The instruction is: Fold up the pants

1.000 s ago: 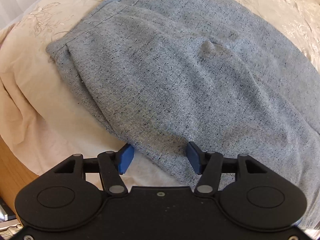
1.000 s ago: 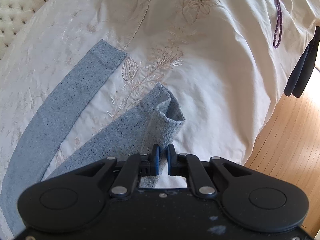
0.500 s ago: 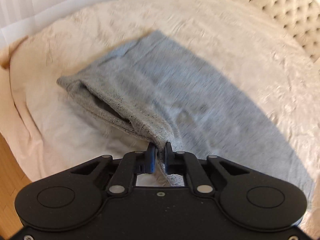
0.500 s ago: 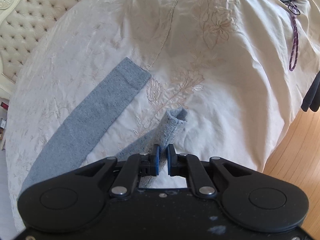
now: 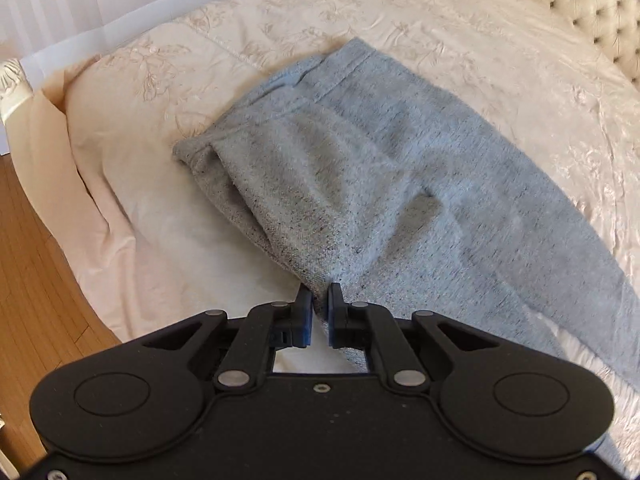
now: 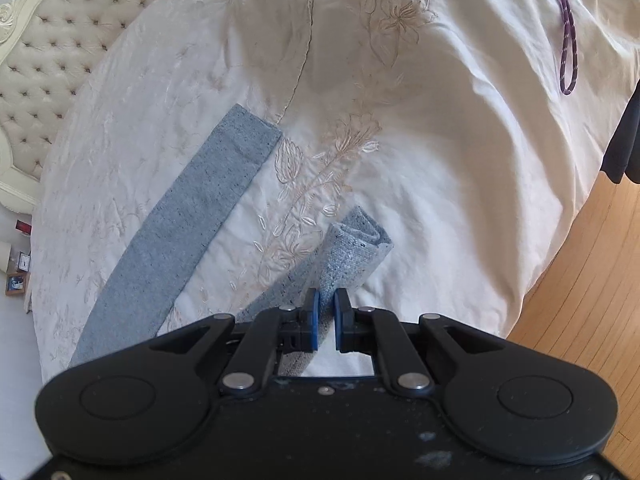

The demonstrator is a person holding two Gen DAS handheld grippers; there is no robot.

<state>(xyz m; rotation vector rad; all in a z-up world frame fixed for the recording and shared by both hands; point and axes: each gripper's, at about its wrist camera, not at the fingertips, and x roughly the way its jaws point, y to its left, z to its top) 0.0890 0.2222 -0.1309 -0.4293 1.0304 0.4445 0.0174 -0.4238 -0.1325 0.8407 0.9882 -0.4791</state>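
Now my left gripper (image 5: 319, 312) is clamped on the near side edge of the pants (image 5: 384, 184), close to the waist, and my right gripper (image 6: 327, 314) is clamped on the cuff end of the nearer leg (image 6: 344, 256). The pants lie spread on the bed (image 5: 460, 32), waistband towards the far side in the left view, with the other leg (image 6: 192, 216) flat on the embroidered bedspread (image 6: 400, 140) and well apart from the one I hold.

I judge the step in hand to be the lengthwise fold: carrying the held leg over onto the flat one. To do it well, I should lift both ends together and level, so the cloth hangs as one straight edge instead of twisting, as the cuff is already curling on itself. I would keep gentle tension between the two grippers, sweep across toward the far leg, and lay the seam edge down along its outer edge, cuff on cuff. Letting go should wait until the fabric rests flat.
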